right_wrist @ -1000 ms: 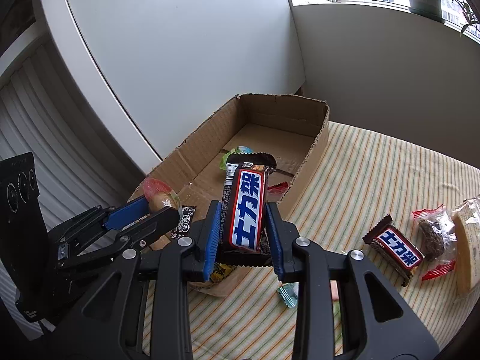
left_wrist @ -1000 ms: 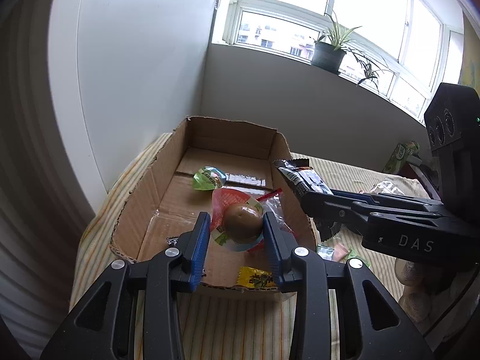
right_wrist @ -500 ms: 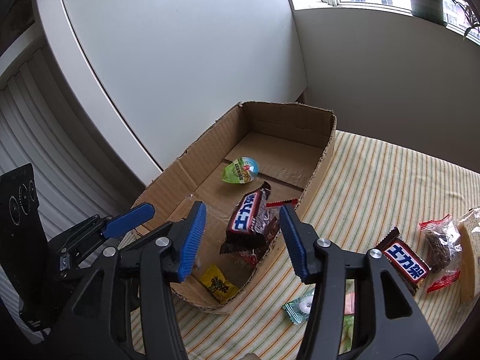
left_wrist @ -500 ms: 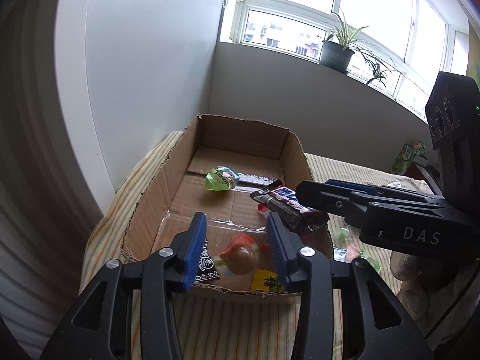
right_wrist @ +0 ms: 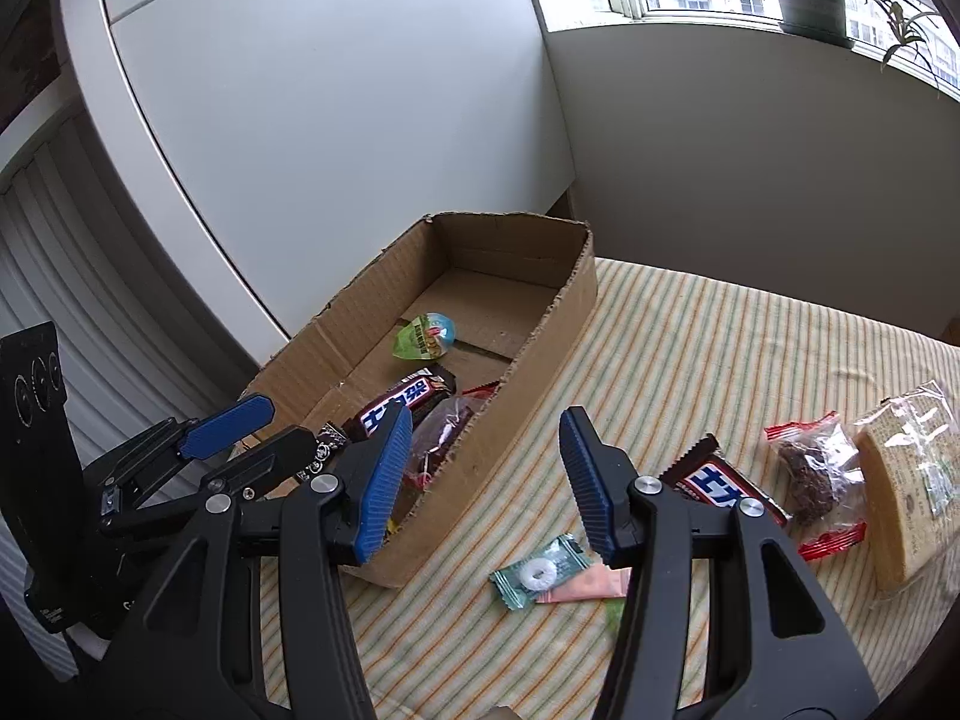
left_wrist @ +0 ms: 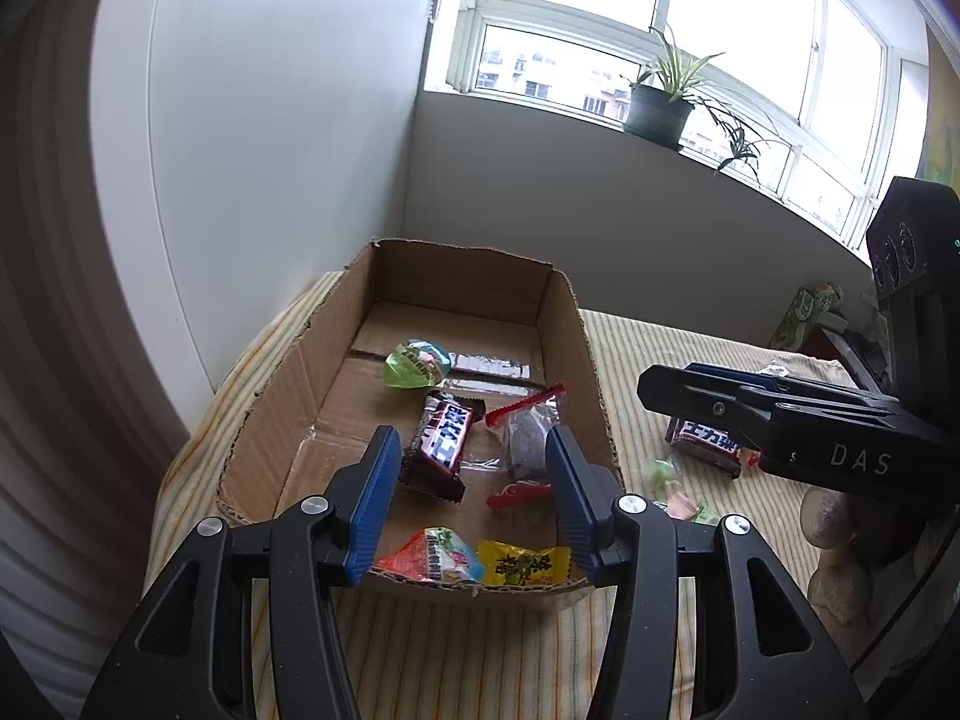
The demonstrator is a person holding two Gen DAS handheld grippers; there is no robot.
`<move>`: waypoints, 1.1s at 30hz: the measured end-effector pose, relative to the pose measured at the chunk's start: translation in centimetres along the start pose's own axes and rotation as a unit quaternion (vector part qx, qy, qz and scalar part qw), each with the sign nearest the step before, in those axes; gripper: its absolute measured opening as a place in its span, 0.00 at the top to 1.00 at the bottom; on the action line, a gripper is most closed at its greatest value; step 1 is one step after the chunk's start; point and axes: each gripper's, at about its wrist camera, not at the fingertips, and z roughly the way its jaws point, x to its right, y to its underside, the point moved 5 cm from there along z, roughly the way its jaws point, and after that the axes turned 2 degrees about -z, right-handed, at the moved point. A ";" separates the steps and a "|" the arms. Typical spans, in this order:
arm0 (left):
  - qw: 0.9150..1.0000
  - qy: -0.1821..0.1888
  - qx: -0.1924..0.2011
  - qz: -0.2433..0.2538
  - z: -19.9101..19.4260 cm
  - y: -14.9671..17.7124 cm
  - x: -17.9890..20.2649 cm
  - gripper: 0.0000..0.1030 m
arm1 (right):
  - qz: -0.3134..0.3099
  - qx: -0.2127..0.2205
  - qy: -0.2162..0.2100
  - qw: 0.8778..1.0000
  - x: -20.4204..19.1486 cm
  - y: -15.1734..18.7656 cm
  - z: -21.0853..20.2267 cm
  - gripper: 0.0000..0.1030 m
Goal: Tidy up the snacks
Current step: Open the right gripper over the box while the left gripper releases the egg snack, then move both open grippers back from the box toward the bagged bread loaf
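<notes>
The left tongs (left_wrist: 471,486) are standing spread and empty over the near end of the shallow, ragged-edged brown cardboard box (left_wrist: 273,396), where a glossy dark chocolate bar (left_wrist: 441,444) is lying flat beside a crinkly clear red-edged packet (left_wrist: 528,429). Far floor space is staying bare. Right of the box wall, the right tongs (right_wrist: 486,474) are hanging spread and empty over the striped cloth-covered desk (right_wrist: 690,354), near a second dark bar (right_wrist: 717,483).
</notes>
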 end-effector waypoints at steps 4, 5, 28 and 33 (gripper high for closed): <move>1.000 0.007 0.000 0.011 0.0 0.0 1.4 0.52 | 0.007 0.004 0.013 1.000 1.8 0.5 -1.5 0.48; 1.000 0.009 -0.001 0.013 0.0 0.1 1.7 0.52 | 0.009 0.005 0.017 1.000 2.3 0.7 -1.9 0.48; 0.993 0.056 -0.051 0.088 2.3 2.8 11.8 0.52 | 0.087 0.007 0.063 0.994 13.4 4.2 -7.4 0.48; 0.992 0.061 -0.063 0.094 3.1 3.0 13.4 0.52 | 0.106 0.022 0.087 0.990 16.5 4.5 -9.1 0.48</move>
